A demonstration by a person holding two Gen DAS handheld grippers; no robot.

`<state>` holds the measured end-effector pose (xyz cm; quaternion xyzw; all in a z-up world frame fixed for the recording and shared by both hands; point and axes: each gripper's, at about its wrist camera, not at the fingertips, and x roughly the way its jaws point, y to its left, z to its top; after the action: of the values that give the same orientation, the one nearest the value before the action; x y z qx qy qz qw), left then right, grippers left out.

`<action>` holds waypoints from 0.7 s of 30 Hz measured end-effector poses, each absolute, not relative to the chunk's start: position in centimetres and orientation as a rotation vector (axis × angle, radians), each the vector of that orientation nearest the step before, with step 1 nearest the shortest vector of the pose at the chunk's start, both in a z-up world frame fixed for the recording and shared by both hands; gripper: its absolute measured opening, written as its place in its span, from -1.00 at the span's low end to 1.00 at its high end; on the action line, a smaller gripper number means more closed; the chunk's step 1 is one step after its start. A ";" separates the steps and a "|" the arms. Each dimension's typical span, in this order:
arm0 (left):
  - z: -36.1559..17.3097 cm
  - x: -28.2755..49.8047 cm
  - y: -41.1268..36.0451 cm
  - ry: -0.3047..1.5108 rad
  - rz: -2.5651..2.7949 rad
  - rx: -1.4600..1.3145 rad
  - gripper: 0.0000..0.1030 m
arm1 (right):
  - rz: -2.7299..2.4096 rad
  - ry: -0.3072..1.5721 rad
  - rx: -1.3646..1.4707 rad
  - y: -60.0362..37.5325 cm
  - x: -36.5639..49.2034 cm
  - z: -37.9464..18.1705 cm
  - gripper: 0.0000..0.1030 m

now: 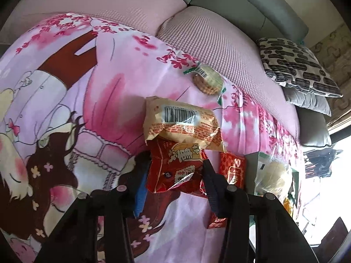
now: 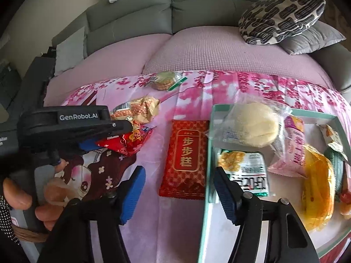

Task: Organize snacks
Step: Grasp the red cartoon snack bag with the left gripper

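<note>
Red snack packet: gripped between the fingers of the left gripper, jaws closed partway onto its sides, just above the pink cartoon cloth. Beige packet: touching its far edge. Flat red packet: to the right, long axis near-to-far. Tray: farther right, already holding snacks. Right gripper: wide open, empty, straddling the tray's left rim; nearer the flat packet.
</note>
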<state>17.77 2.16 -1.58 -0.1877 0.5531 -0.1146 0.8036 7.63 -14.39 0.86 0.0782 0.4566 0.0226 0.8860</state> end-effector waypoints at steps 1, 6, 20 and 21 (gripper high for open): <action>-1.5 17.6 2.3 1.184 -0.239 -0.389 -0.06 | 0.050 0.953 0.162 -14.3 7.7 0.7 0.29; -1.1 17.2 2.9 1.185 -0.208 -0.353 -0.02 | 0.013 0.967 0.106 -13.5 9.0 0.5 0.29; -1.2 16.0 6.0 1.194 -0.152 -0.386 0.12 | -0.006 1.024 0.074 -12.8 11.5 -1.0 0.30; -1.2 15.9 6.2 1.195 -0.147 -0.389 0.12 | -0.008 1.022 0.062 -12.7 11.6 -1.0 0.30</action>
<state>15.92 6.21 -1.22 -0.1819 0.5586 -0.0687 0.8063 11.62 -12.69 -1.00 0.0298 0.4891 -0.0041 0.8717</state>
